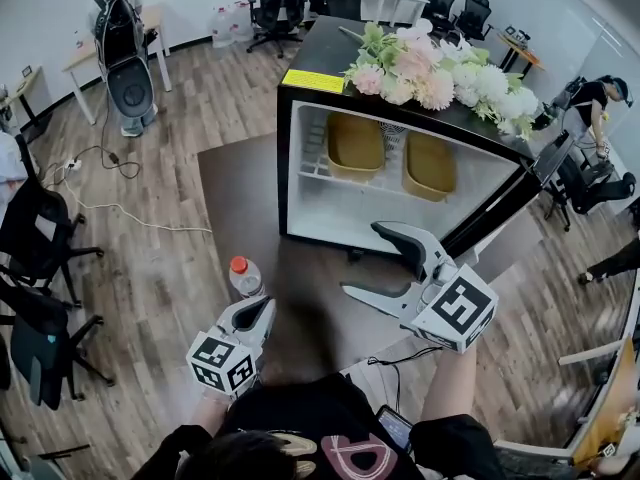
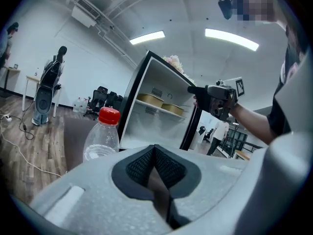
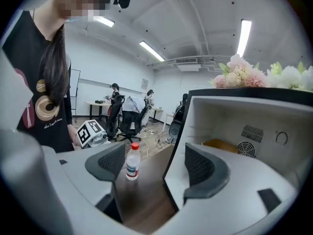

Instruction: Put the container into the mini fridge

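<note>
Two tan, round-cornered containers (image 1: 355, 146) are lying side by side on the mini fridge (image 1: 340, 218) shelf (image 1: 312, 165), long axes running near-to-far; right gripper (image 1: 360, 259) is gaping empty, left gripper (image 1: 257, 313) is pressing its jaws together.

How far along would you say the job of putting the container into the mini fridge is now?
It looks mostly done: the left tan container and the right tan container sit on the shelf of the mini fridge. Nothing is in hand: the right tool is open and empty in front of the fridge, and the left tool is shut and empty near a bottle. Left to do: the door stands open and probably needs closing.
</note>
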The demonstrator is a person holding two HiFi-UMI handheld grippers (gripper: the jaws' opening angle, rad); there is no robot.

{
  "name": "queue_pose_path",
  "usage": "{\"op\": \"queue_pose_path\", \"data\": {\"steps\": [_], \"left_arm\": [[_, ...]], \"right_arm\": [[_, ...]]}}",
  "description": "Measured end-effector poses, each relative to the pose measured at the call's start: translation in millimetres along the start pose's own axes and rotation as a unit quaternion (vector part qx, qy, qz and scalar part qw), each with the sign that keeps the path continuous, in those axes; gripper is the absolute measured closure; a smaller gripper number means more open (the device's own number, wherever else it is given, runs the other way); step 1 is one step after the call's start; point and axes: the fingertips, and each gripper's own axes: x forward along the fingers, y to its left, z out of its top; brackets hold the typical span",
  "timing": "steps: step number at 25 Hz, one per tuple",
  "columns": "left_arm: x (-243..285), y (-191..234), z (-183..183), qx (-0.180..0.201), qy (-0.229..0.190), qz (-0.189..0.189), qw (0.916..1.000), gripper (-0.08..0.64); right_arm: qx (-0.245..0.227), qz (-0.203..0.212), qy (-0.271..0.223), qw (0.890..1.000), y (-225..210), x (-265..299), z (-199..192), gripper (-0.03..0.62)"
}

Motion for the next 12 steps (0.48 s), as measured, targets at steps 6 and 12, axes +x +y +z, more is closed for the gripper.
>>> {"op": "queue_pose_path", "data": {"steps": [6, 12], "left_arm": [[-3, -17, 3, 0.011, -0.008, -0.023, 0.9996, 0.552], [0, -34, -1, 0.013, -0.007, -0.054, 0.9984, 0.552]], "right_arm": [[0.016, -0.031, 0.045, 0.998, 27, -9, -26, 0.209], [0.049, -0.071, 0.024, 0.996, 44, -18, -42, 0.209]]}}
